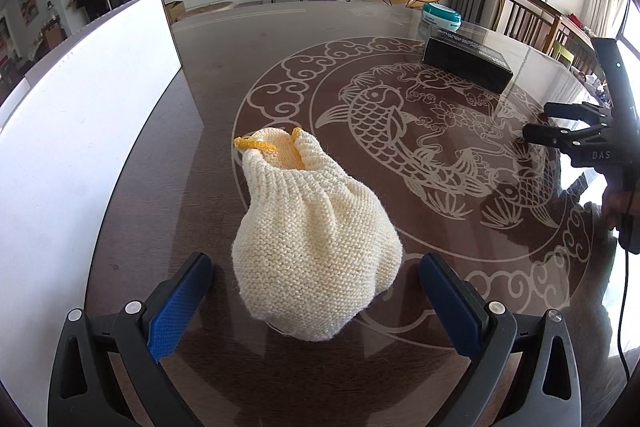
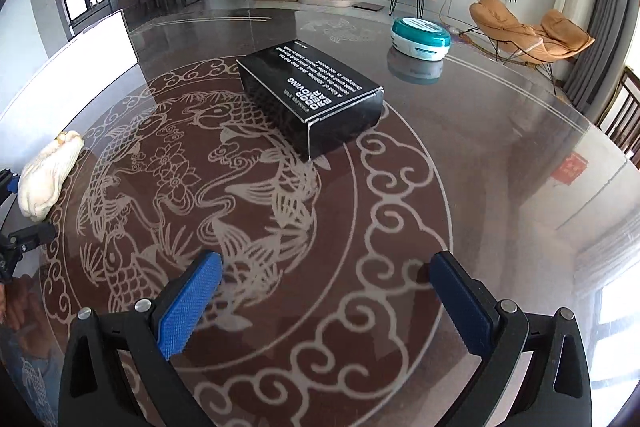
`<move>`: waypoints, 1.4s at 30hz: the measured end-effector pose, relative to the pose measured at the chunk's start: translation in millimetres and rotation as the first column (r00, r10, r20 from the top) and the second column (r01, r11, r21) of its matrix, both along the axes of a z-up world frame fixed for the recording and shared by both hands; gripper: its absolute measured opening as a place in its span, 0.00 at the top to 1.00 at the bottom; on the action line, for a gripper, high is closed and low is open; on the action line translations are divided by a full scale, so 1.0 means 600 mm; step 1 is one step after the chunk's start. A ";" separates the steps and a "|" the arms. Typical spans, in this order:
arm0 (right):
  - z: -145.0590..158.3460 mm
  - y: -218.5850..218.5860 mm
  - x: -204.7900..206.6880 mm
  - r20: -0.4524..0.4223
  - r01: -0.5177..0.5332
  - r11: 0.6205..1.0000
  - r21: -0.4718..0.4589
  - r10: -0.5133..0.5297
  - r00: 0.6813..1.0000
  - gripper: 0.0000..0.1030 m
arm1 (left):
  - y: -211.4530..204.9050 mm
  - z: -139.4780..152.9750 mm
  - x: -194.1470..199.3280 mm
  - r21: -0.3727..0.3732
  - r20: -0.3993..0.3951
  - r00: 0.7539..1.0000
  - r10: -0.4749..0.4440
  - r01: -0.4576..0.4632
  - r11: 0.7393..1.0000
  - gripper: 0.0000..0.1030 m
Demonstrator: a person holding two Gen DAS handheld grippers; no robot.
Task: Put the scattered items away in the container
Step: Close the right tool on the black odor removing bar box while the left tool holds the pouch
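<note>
A cream knitted pouch (image 1: 312,231) with a yellow-lined mouth lies on the glass table between the open fingers of my left gripper (image 1: 316,283), which is not closed on it. It also shows in the right wrist view (image 2: 48,175) at the far left. A white container (image 1: 80,131) stands along the table's left side, also seen in the right wrist view (image 2: 80,67). A black box (image 2: 312,95) and a teal round tin (image 2: 420,37) lie ahead of my open, empty right gripper (image 2: 326,279). The right gripper shows in the left wrist view (image 1: 540,123).
The round glass table (image 2: 500,187) has a fish pattern under it. Wooden chairs (image 1: 532,15) stand at the far right edge. An orange lounge chair (image 2: 528,35), a TV unit and a person stand in the room beyond.
</note>
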State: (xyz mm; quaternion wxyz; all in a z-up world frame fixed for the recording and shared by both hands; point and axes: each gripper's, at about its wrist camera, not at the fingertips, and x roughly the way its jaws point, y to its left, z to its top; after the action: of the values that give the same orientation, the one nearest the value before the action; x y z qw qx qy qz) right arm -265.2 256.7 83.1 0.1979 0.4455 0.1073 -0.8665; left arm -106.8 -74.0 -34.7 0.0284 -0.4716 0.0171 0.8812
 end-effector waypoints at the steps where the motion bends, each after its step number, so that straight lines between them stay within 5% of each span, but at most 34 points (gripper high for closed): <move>1: -0.001 -0.007 -0.018 0.000 -0.002 1.000 0.000 0.002 1.000 0.00 | 0.000 0.000 -0.001 0.000 0.000 1.000 0.000 0.000 1.000 0.00; 12: -0.005 -0.046 -0.113 0.000 -0.087 0.996 0.000 0.087 0.996 0.00 | 0.000 -0.001 -0.001 0.002 -0.001 1.000 0.000 0.000 1.000 0.00; 21: -0.004 -0.065 -0.138 -0.001 -0.059 0.998 -0.002 0.059 0.998 0.01 | 0.000 -0.001 -0.001 0.002 -0.001 1.000 0.000 0.000 1.000 0.00; 25: 0.005 -0.076 -0.127 -0.034 -0.035 0.999 -0.018 0.034 0.999 0.29 | 0.000 0.000 -0.001 0.003 -0.001 1.000 0.000 0.000 1.000 0.00; 30: 0.009 -0.095 -0.096 -0.045 -0.018 1.000 -0.017 0.017 0.999 0.41 | 0.000 -0.001 -0.001 0.002 -0.001 1.000 0.000 0.000 1.000 0.00; 42: 0.007 -0.105 0.115 -0.046 0.034 0.999 -0.019 -0.035 0.998 0.41 | 0.001 -0.001 -0.002 0.001 -0.001 1.000 0.001 -0.001 1.000 0.00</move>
State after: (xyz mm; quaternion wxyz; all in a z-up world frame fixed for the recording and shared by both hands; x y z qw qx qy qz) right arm -195.9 193.5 87.5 0.1844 0.4254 0.0962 -0.8808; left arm -108.0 -73.4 -35.2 0.0285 -0.4710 0.0164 0.8815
